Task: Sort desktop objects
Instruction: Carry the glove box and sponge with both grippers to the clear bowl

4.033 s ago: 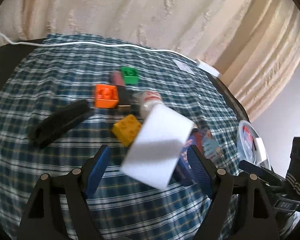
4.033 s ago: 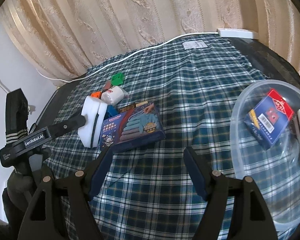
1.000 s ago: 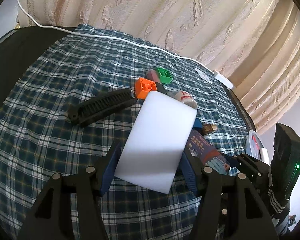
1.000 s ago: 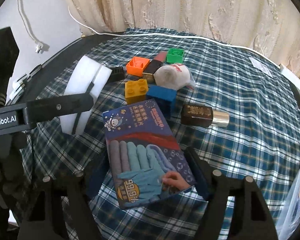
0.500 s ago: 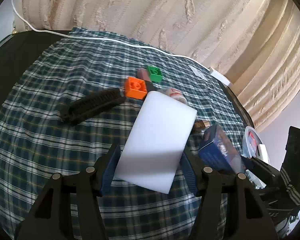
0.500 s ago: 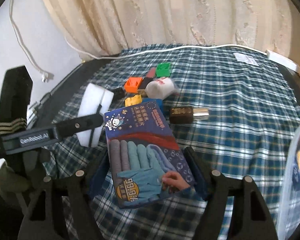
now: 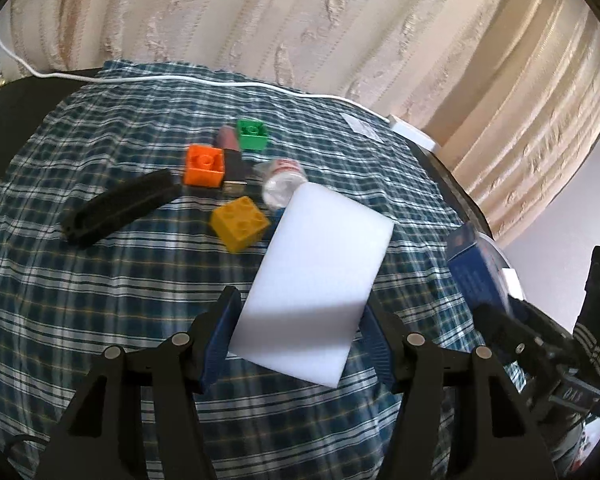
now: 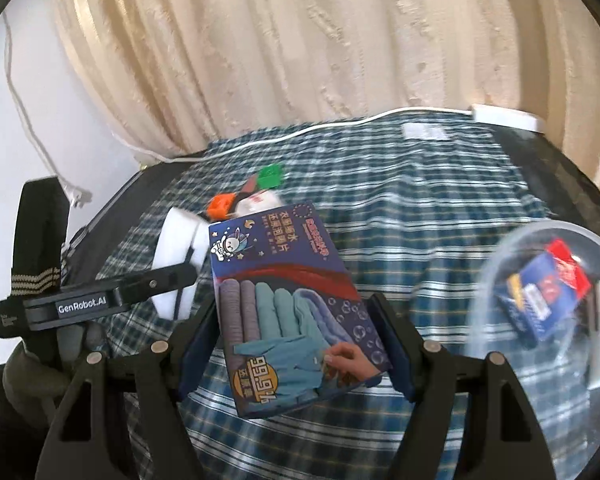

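The left tongs (image 7: pixel 300 340) grip a white sponge block (image 7: pixel 316 280) between their blue pads, and it is lifted above the checked cloth of the desk (image 7: pixel 100 280). The right tongs (image 8: pixel 296 344) are closed on a blue box of gloves (image 8: pixel 288 308), also held in the air. To the right of the right tongs stands a clear plastic bin (image 8: pixel 496 264) with a card box already inside. Ahead of the left tongs the toy bricks, among them a yellow brick (image 7: pixel 240 222), and a black brush (image 7: pixel 120 208) lie on the cloth. I judge the step is carrying. Next, each thing should be brought over the bin and released.
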A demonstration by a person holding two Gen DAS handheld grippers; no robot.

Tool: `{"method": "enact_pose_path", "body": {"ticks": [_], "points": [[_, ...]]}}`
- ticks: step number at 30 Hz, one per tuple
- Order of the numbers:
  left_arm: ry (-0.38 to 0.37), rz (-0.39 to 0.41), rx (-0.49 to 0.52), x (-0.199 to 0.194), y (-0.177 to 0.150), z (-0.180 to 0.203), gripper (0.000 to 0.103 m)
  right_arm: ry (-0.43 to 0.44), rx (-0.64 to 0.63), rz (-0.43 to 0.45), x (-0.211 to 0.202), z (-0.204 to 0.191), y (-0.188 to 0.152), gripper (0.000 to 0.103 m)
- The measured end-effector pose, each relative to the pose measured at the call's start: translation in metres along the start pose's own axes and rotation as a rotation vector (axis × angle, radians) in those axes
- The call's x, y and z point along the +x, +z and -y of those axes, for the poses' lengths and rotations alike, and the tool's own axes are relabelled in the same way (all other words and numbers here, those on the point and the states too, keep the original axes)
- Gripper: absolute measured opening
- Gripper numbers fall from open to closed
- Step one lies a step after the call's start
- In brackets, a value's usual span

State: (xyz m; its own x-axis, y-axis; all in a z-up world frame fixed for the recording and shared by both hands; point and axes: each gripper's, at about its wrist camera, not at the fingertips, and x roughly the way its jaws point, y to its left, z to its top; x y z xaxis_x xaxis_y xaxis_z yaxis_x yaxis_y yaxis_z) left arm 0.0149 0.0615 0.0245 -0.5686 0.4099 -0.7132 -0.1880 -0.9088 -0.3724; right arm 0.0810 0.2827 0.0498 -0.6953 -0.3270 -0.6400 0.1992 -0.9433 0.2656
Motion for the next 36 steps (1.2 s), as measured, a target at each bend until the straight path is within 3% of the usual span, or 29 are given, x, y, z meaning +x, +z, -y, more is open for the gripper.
{"method": "enact_pose_path", "body": {"ticks": [10,23,36], "points": [[-0.018,-0.019,0.046,0.011,0.0,0.032,0.063,-0.113,0.108,0.085,-0.042,0.058,0.001,0.077],[-0.036,-0.046,0.095,0.022,-0.004,0.064,0.063,-0.379,0.216,0.146,-0.089,0.13,-0.011,0.077],[-0.061,-0.065,0.166,0.037,0.001,0.103,0.063,-0.448,0.262,0.122,-0.089,0.164,-0.018,0.077]]}}
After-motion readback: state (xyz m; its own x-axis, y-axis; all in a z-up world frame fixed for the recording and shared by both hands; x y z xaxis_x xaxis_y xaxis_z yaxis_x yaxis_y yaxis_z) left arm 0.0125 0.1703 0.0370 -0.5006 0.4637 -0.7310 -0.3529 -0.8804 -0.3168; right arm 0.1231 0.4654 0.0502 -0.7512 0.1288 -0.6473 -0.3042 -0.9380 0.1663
